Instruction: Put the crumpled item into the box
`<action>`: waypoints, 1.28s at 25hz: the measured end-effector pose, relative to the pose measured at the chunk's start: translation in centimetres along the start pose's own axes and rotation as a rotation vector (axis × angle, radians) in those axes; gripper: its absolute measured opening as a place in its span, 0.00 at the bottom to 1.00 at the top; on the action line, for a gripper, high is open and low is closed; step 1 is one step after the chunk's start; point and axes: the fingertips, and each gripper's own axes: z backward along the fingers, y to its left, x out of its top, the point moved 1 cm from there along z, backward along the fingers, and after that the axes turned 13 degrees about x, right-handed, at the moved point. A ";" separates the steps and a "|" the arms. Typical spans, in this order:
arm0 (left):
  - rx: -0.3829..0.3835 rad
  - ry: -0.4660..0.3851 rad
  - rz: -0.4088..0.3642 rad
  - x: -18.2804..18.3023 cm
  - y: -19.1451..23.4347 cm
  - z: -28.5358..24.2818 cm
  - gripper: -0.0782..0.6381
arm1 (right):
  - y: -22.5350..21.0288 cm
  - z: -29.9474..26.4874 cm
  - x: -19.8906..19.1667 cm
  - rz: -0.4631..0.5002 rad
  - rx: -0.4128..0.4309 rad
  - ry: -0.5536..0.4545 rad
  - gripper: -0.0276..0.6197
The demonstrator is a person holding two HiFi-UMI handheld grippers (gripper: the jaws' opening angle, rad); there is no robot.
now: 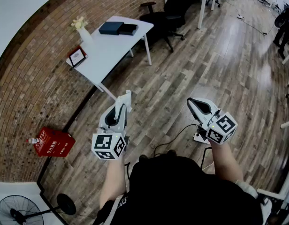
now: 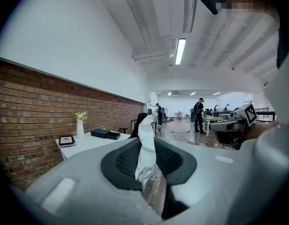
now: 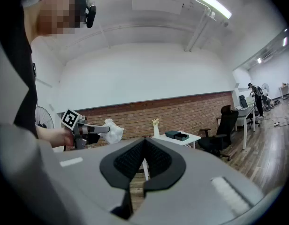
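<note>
**Ana:** Wood-plank flooring (image 1: 219, 69) fills the head view, with a curved brick wall (image 1: 36, 78) at the left. What stands beside it?

**Ben:** One white rectangular table (image 1: 102, 50). It carries two dark flat boxes (image 1: 118, 28) side by side, one white vase (image 1: 84, 34) and one small framed card (image 1: 77, 56). One red carton (image 1: 53, 143) sits on the floor near the wall.

**Ana:** And the grippers?

**Ben:** Two. The left gripper (image 1: 121, 110) is clamped on the one white crumpled paper wad (image 1: 125, 99). The wad's long axis follows the jaws and sticks out past the tips toward the table, well apart from the boxes. The right gripper (image 1: 191, 102) carries nothing.

**Ana:** The left gripper view?

**Ben:** The wad (image 2: 145, 135) shows as a tall narrow strip pinched between the dark pads of the left gripper (image 2: 149, 165). Its long axis runs up the frame and its lower end looks glossy. The table (image 2: 88, 143) and both boxes (image 2: 106, 133) lie beyond, to the left.

**Ana:** The right gripper view?

**Ben:** The right gripper (image 3: 144, 146) has its jaws pressed together, with nothing between them. At the left, the left gripper (image 3: 103, 129) holds the wad (image 3: 114, 131), which points rightward toward the table (image 3: 175, 139).
</note>
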 end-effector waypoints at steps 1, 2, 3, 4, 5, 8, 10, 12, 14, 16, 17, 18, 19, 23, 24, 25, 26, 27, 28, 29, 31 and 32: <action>0.006 0.000 0.004 0.1 0.0 0.0 0.22 | 0.0 0.2 0.1 0.001 0.002 0.001 0.04; 0.012 -0.001 0.008 0.1 -0.1 0.1 0.22 | -0.1 0.4 0.1 0.002 0.004 0.002 0.04; 0.019 -0.002 0.012 0.2 -0.1 0.2 0.22 | -0.1 0.6 0.1 0.003 0.008 0.004 0.04; 0.026 -0.004 0.014 0.3 -0.1 0.2 0.22 | -0.1 0.7 0.1 0.006 0.011 0.007 0.04; 0.032 -0.006 0.016 0.4 0.0 0.3 0.22 | -0.2 0.8 0.0 0.007 0.015 0.010 0.04; 0.041 -0.007 0.016 0.2 -0.3 0.4 0.22 | -0.6 1.4 -0.3 -0.013 0.015 0.006 0.04; 0.036 0.001 0.005 0.0 -0.7 0.2 0.22 | -1.0 1.5 -0.3 -0.033 0.015 -0.009 0.04; 0.033 0.011 -0.008 0.0 -0.6 -0.3 0.22 | -1.1 1.0 -0.2 -0.023 0.023 -0.016 0.04; 0.032 0.019 -0.010 0.0 -0.2 -1.2 0.22 | -1.3 0.2 -0.3 -0.003 0.035 -0.007 0.04; 0.030 0.029 -0.005 -0.2 0.3 -2.4 0.22 | -1.6 -0.9 -0.6 -0.022 0.056 -0.003 0.04; 0.027 0.035 -0.001 -0.5 0.6 -3.2 0.22 | -1.9 -1.4 -0.9 -0.045 0.066 -0.003 0.04; 0.023 0.041 0.003 -0.9 0.9 -4.0 0.22 | -2.3 -2.0 -1.3 -0.067 0.072 -0.002 0.04; 0.016 0.047 0.008 -1.3 1.1 -4.9 0.22 | -2.8 -2.6 -1.7 -0.081 0.074 0.002 0.04; -0.022 0.049 0.030 -1.9 2.6 -9.9 0.22 | -5.7 -6.3 -2.0 -0.097 0.065 0.015 0.04; -0.033 0.045 0.034 -1.8 3.1 -11.3 0.22 | -6.5 -7.3 -1.9 -0.097 0.060 0.012 0.05; -0.044 0.040 0.037 -1.7 3.7 -12.8 0.22 | -7.5 -8.4 -1.7 -0.097 0.053 0.011 0.05; -0.055 0.036 0.041 -1.4 4.3 -14.3 0.22 | -8.5 -9.6 -1.5 -0.098 0.044 0.010 0.04; -0.065 0.032 0.045 -1.1 5.0 -15.8 0.22 | -9.5 -10.9 -1.3 -0.101 0.035 0.013 0.05; -0.073 0.027 0.049 -0.8 5.9 -17.3 0.22 | -10.6 -12.2 -1.2 -0.105 0.029 0.016 0.04; -0.080 0.021 0.052 -0.3 6.8 -18.8 0.22 | -11.6 -13.6 -1.0 -0.108 0.025 0.021 0.04; -0.087 0.006 0.055 0.6 8.8 -21.5 0.22 | -13.5 -16.5 -0.3 -0.109 0.025 0.033 0.05; -0.088 -0.001 0.056 1.1 9.8 -22.7 0.22 | -14.3 -17.9 0.1 -0.106 0.025 0.036 0.05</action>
